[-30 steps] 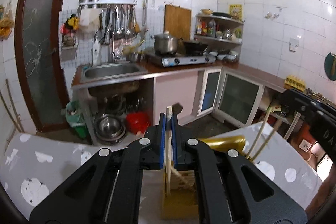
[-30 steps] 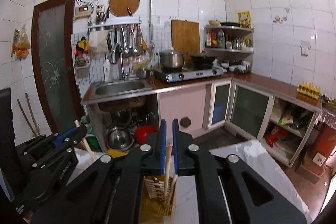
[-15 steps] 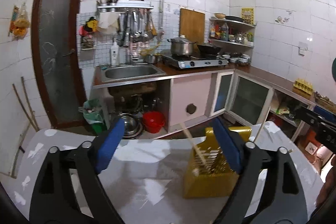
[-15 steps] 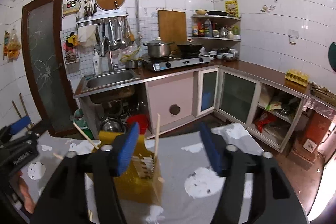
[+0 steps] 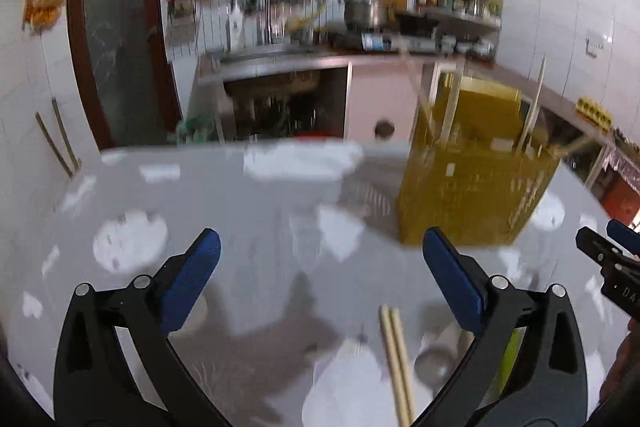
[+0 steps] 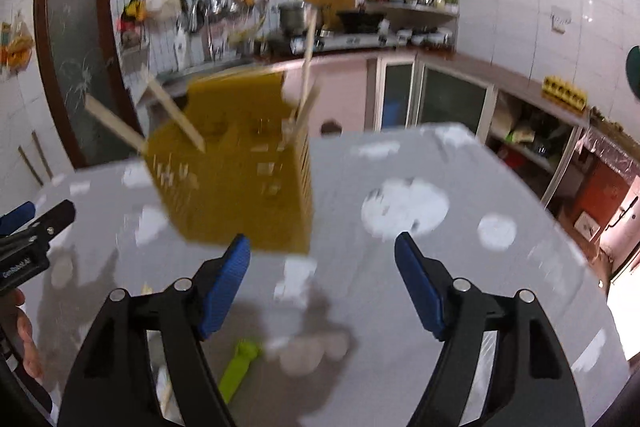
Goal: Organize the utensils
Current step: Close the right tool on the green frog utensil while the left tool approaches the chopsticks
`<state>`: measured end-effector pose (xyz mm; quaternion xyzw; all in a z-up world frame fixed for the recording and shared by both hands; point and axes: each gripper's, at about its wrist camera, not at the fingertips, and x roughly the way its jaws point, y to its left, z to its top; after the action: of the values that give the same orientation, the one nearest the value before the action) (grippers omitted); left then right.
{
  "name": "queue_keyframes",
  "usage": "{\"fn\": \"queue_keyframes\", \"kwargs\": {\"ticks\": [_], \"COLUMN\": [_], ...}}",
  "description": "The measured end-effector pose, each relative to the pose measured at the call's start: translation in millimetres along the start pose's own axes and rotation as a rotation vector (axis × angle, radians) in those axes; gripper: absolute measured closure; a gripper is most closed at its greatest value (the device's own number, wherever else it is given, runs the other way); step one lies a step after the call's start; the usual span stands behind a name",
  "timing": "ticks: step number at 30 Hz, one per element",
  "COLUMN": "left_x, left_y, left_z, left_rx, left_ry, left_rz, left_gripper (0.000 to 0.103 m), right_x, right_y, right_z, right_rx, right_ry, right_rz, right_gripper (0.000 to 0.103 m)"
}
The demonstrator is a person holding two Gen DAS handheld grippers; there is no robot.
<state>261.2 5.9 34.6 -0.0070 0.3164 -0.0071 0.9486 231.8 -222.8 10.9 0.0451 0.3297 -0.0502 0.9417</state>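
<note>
A yellow slotted utensil holder (image 5: 472,167) stands on the grey spotted table (image 5: 224,211) with several wooden chopsticks (image 5: 532,107) sticking up in it; it also shows in the right wrist view (image 6: 236,171). My left gripper (image 5: 320,267) is open and empty above the table, left of the holder. A pair of chopsticks (image 5: 396,363) and a metal spoon (image 5: 434,363) lie on the table near it. My right gripper (image 6: 322,275) is open and empty, just in front of the holder. A green-handled utensil (image 6: 240,367) lies below it.
The right gripper's tip (image 5: 608,259) shows at the left wrist view's right edge; the left gripper's tip (image 6: 28,239) at the right wrist view's left edge. Behind the table are a sink counter (image 6: 224,67), cabinets (image 6: 440,95) and a door (image 5: 116,39).
Both grippers opened, let go of their chopsticks into the holder, and drew back and down toward the table. Both views are motion-blurred now.
</note>
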Motion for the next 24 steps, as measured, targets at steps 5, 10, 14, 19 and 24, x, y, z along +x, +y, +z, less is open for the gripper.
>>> {"fn": "queue_keyframes", "kwargs": {"ticks": [5, 10, 14, 19, 24], "left_x": [18.4, 32.8, 41.5, 47.8, 51.0], "left_y": [6.1, 6.7, 6.2, 5.4, 0.9], "left_z": [-28.4, -43.2, -48.5, -52.2, -54.2], "left_rx": [-0.007, -0.005, -0.017, -0.026, -0.021], "left_ry": [0.076, 0.137, 0.178, 0.198, 0.213], "left_rz": [0.011, 0.025, 0.012, 0.004, -0.006], "left_gripper": [0.005, 0.005, 0.005, 0.005, 0.005], "right_x": [18.7, 31.6, 38.2, 41.6, 46.1], "right_y": [9.4, 13.8, 19.8, 28.5, 35.2], "right_z": [-29.5, -43.9, -48.5, -52.0, -55.1], "right_rx": [0.025, 0.074, 0.116, 0.150, 0.157], "right_ry": [0.100, 0.178, 0.224, 0.261, 0.276], "right_rz": [-0.016, -0.001, 0.025, 0.054, 0.045], "right_gripper": [0.029, 0.030, 0.045, 0.058, 0.071]}}
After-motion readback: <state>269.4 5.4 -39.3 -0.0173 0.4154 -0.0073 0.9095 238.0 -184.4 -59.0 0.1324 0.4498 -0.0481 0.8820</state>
